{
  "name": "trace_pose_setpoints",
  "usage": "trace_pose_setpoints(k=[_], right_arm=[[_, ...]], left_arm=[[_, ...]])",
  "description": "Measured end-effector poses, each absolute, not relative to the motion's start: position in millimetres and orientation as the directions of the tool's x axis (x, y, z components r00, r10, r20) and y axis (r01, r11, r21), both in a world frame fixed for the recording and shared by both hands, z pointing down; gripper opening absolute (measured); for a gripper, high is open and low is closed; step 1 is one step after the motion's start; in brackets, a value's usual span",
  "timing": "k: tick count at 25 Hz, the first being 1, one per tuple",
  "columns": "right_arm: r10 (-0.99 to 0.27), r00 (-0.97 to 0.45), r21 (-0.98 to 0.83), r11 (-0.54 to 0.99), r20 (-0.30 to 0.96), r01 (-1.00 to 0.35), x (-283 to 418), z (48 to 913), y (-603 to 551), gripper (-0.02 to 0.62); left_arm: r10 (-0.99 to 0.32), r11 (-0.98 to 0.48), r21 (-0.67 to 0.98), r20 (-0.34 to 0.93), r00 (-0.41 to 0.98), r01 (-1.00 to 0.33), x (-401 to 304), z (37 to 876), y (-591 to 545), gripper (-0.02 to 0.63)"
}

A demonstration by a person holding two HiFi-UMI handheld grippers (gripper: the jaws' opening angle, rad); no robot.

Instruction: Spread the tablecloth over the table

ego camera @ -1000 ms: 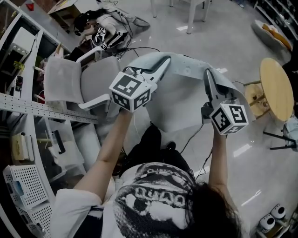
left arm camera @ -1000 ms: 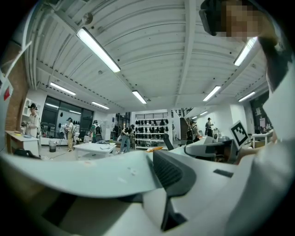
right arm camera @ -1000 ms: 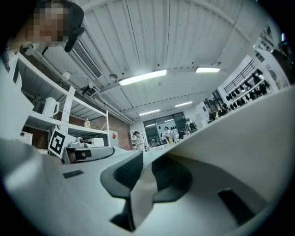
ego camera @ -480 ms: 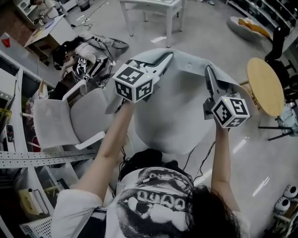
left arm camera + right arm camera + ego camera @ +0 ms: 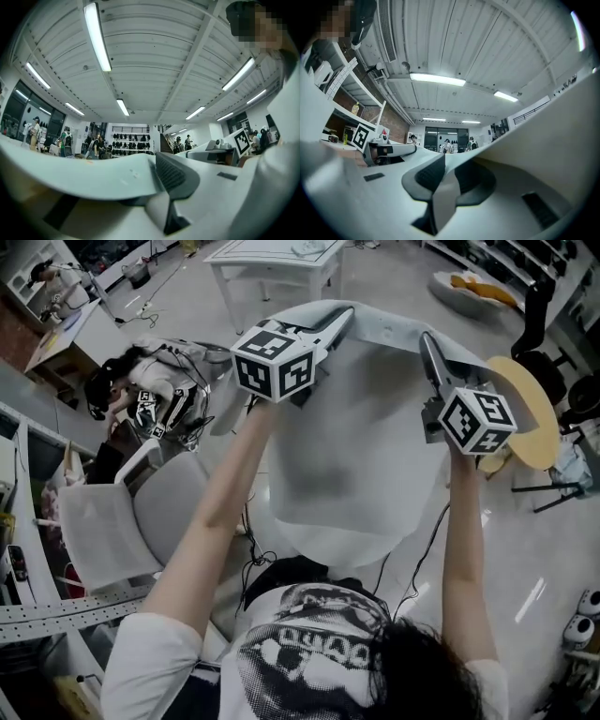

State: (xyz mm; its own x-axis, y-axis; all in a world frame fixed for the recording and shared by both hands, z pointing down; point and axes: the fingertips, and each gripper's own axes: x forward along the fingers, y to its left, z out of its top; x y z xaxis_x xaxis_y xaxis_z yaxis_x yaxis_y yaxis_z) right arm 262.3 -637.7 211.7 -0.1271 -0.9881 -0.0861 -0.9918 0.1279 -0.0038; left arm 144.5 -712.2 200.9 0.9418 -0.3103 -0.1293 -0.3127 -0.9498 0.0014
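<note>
The cloth point(image 5: 356, 456) is the biggest thing before us: a pale sheet hanging in the air from its top edge, one gripper near each end of that edge, the rest falling loose in front of us. It lies on no table yet. The white table point(image 5: 274, 257), which we take to be its goal, stands beyond the top edge and apart from it. A round table point(image 5: 534, 418) stands off to the right and a chair point(image 5: 117, 521) to the left.

We judge the cloth light, thin and limp. It sags between the two grips and folds on itself at each, so it should billow rather than drop flat, and it could slide out of a slack pinch. The top corners are the places to hold, drawn well apart so the sheet opens.

The left gripper point(image 5: 343, 319) has its jaws closed narrowly on a fold of the top edge toward the left corner. The right gripper point(image 5: 427, 339) does likewise toward the right corner: a tuck of cloth stands clamped between its dark pads point(image 5: 425, 177), and the sheet runs off to either side.
</note>
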Motion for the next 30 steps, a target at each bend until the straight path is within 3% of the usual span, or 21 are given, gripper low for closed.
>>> trace_pose_setpoints(k=[15,30], right_arm=[[-0.974,-0.069,0.138,0.04,-0.215,-0.99,304,110,-659,0.06],[-0.997,-0.053,0.063,0.05,-0.053,-0.997,307,219,-611,0.06]], left_arm=[[-0.243,-0.948,-0.141,-0.26,0.935,-0.286,190,106,-735,0.071],[-0.26,-0.965,0.026,-0.104,0.96,-0.259,197,225,-691,0.071]])
